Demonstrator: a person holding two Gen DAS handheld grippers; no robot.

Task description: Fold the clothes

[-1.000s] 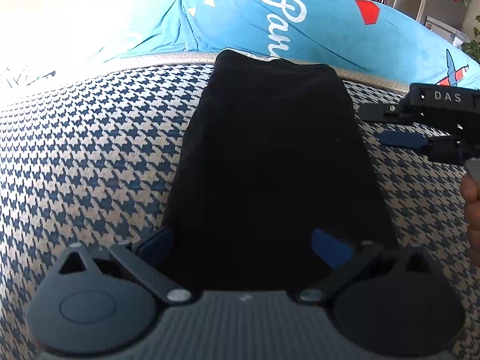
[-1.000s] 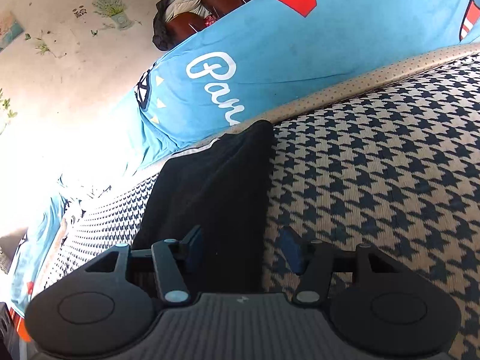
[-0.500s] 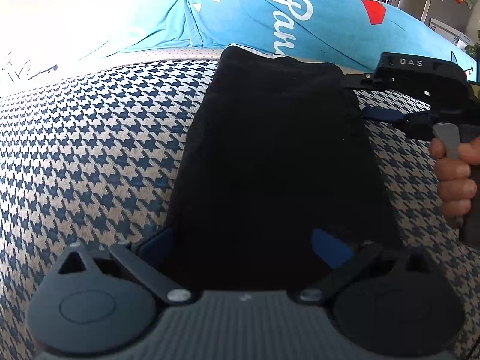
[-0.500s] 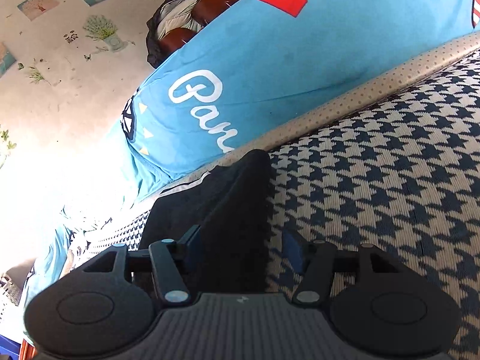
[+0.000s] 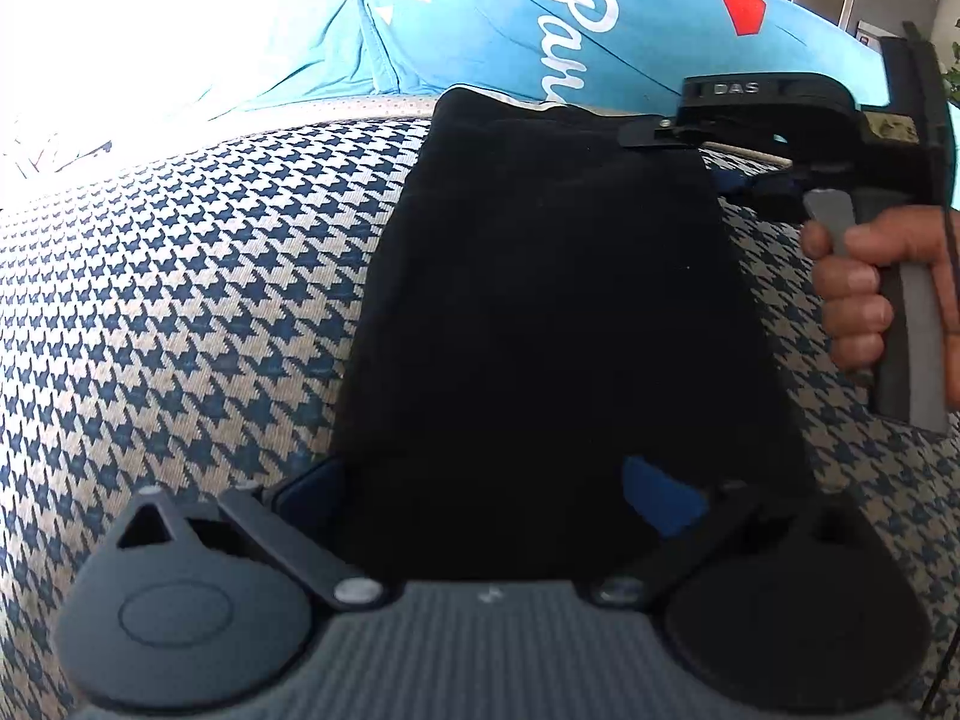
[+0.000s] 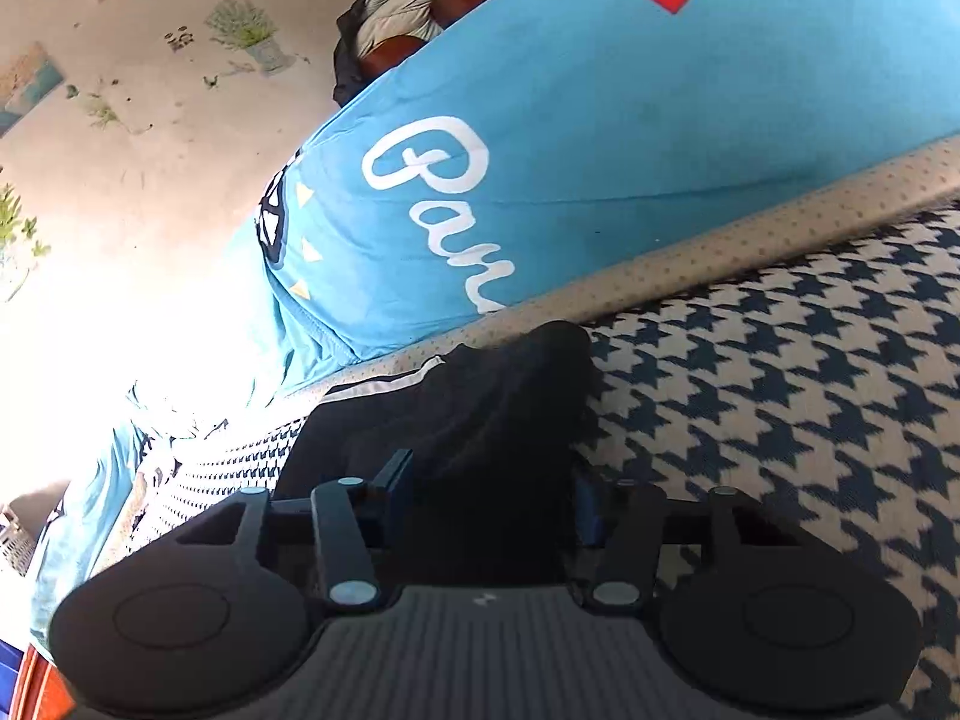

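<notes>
A black garment (image 5: 540,300) lies folded in a long strip on the houndstooth cover (image 5: 180,300). My left gripper (image 5: 480,498) stands open and wide over the strip's near end, with cloth between its fingers. A person's hand (image 5: 858,300) holds my right gripper (image 5: 684,162) at the strip's far right corner. In the right wrist view that corner of the black garment (image 6: 480,396), with a white stripe along its edge, bunches up between the jaws of my right gripper (image 6: 489,495). Those jaws are closing around the cloth.
A blue cloth with white script (image 5: 540,18) lies along the far side, past a beige dotted border (image 6: 750,240). Houndstooth cover (image 6: 780,390) stretches right of the garment. A wall with flower stickers (image 6: 150,90) and chairs draped with clothes (image 6: 408,18) stand beyond.
The right gripper came in from the right edge to the garment's far right corner, and its jaws narrowed around the cloth. The left gripper stayed put.
</notes>
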